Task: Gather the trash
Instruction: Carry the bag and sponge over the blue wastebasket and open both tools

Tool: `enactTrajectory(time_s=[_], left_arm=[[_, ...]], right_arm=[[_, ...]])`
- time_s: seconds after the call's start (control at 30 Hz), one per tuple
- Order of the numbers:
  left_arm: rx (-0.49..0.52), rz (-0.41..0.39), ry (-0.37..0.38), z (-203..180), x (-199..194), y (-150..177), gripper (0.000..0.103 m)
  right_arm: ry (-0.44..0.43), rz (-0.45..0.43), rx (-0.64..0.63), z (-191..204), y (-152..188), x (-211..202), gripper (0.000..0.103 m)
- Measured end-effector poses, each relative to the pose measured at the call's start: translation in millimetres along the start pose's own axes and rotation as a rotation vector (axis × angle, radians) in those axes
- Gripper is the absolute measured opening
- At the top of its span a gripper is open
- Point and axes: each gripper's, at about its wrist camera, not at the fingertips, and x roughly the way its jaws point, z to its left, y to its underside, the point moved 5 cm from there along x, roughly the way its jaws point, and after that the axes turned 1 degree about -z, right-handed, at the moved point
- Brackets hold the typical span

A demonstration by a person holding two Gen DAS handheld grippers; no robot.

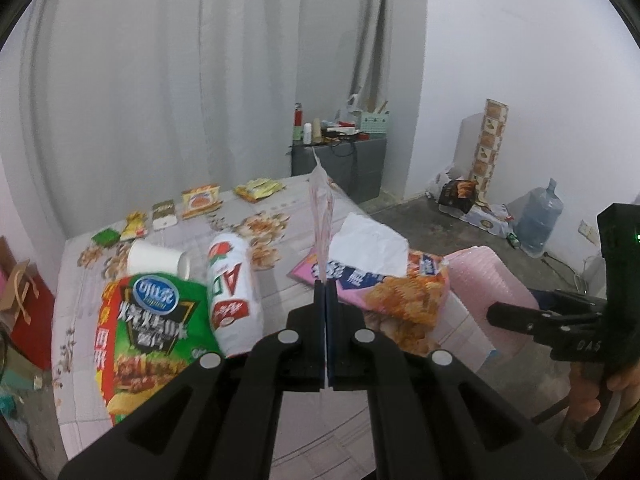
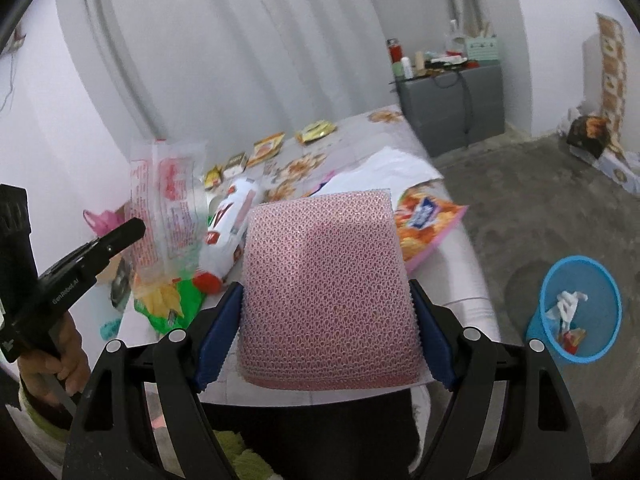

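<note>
A: Nearest the table [image 2: 472, 280], what is held?

B: The right gripper [image 2: 328, 328] has its jaws spread wide around a pink mesh pad [image 2: 326, 284], pads pressing its sides. The left gripper [image 1: 326, 292] is pinched tight on a clear printed wrapper [image 1: 322, 208].

A: Farther off?

B: On the table, 2 chip bags, green [image 1: 148, 320] and orange [image 1: 404, 296], and a white bottle [image 1: 232, 292]. Right of the table, a blue bin [image 2: 576, 308] stands on the floor.

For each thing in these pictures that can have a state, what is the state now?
left gripper: shut on the clear wrapper, held upright.
right gripper: shut on the pink foam net.
white bottle: lying on its side.
paper cup: tipped over.
blue bin: upright, some trash inside.
</note>
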Motion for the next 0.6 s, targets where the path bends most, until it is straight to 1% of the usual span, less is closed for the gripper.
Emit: enactTrajectory(time_s=[0.3,0.6], left_arm=[[0.083,-0.006,0.068,-52.0,20.1,-25.0,0.0],[0.153,0.029,0.179,-122.5,57.2,-45.1,0.0]], right_arm=[[0.043,-0.091,0.122,-54.6,-6.5,-33.1,0.075],[0.119,-0.174,0.273,-121.0,-3.0,-64.6,0.075]])
